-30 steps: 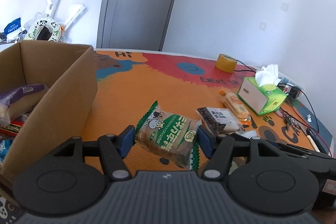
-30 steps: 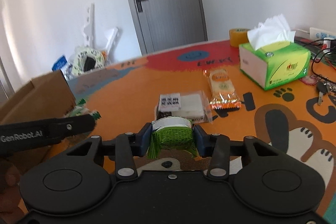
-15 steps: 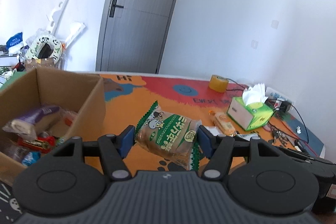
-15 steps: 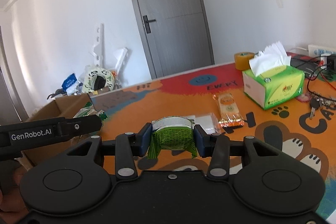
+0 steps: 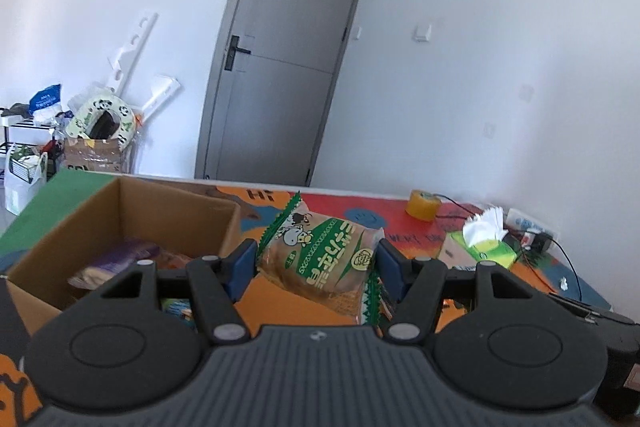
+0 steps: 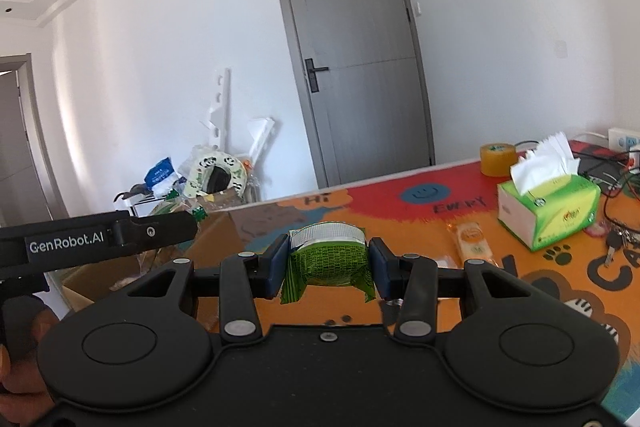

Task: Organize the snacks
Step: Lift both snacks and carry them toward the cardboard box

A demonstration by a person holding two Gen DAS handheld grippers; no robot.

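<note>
My left gripper (image 5: 316,263) is shut on a brown and green bread packet (image 5: 324,259) with a cow drawn on it, held in the air just right of an open cardboard box (image 5: 168,211). Several wrapped snacks, one of them a purple packet (image 5: 120,259), lie inside that box. My right gripper (image 6: 328,263) is shut on a small green-wrapped snack (image 6: 328,259) with a silvery top, held above the orange table mat. The left gripper's black arm (image 6: 100,239) crosses the left of the right wrist view. An orange-wrapped snack (image 6: 474,243) lies on the mat.
A green tissue box (image 6: 548,215) and a yellow tape roll (image 6: 498,159) stand at the right of the table (image 6: 540,291), with keys and cables beyond. Bags and boxes are piled on the floor by the grey door (image 5: 280,79).
Both grippers have risen with their snacks still gripped. The table sinks lower in both views, and the inside of the cardboard box has come into the left wrist view.
</note>
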